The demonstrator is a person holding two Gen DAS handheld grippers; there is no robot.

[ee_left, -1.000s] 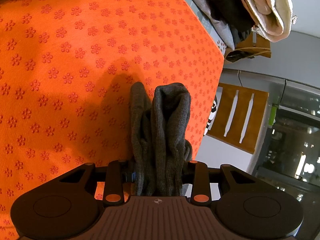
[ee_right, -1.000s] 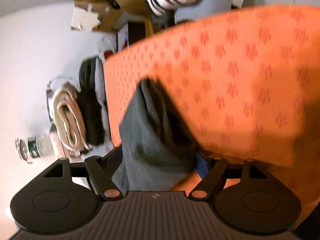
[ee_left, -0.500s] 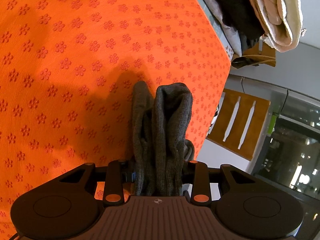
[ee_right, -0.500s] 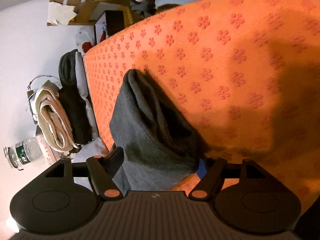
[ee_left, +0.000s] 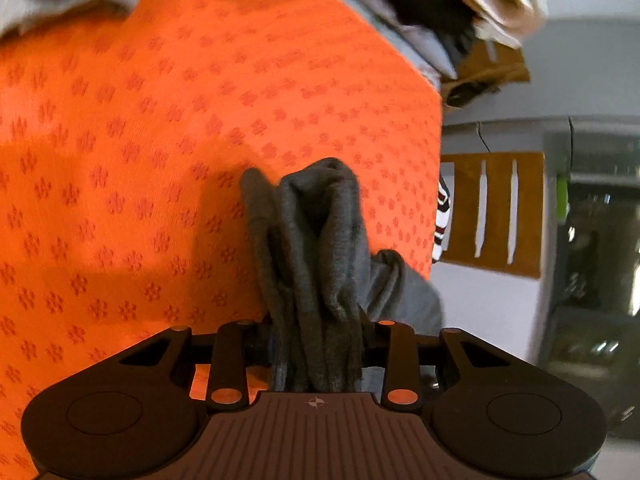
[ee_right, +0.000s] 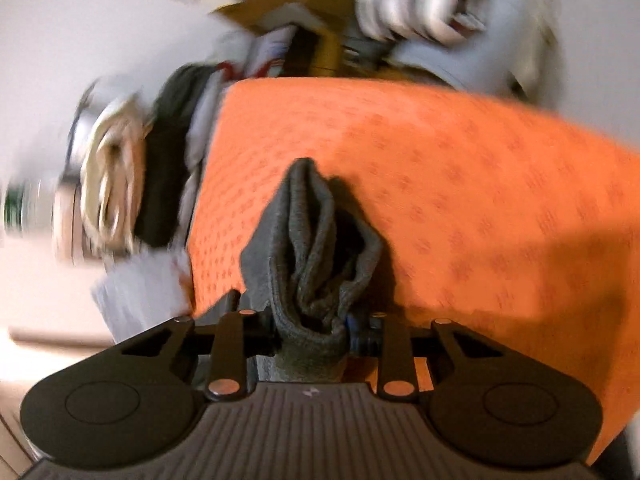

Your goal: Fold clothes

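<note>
Both grippers are clamped on the same dark grey knitted garment (ee_left: 316, 248), one bunch of it each. The left gripper (ee_left: 316, 332) has a thick wad of folds pinched between its fingers, and the right gripper (ee_right: 310, 328) is squeezing a similar crumpled wad. So the garment is up off the orange mat with the little flower pattern (ee_left: 160, 160), hanging between the two claws rather than lying flat on it.

Progress-wise, hard to call. The cloth is gathered into rough vertical pleats, not a neat flat fold, so I'd say this piece isn't finished. It could be getting carried over to be laid out, or lifted partway through a fold; the pictures fit both.

Around the mat's edge there's a heap of other clothes (ee_left: 460, 4), cream, black and pale grey. Some look stacked, but the right view is too blurry to tell whether they're folded.
</note>
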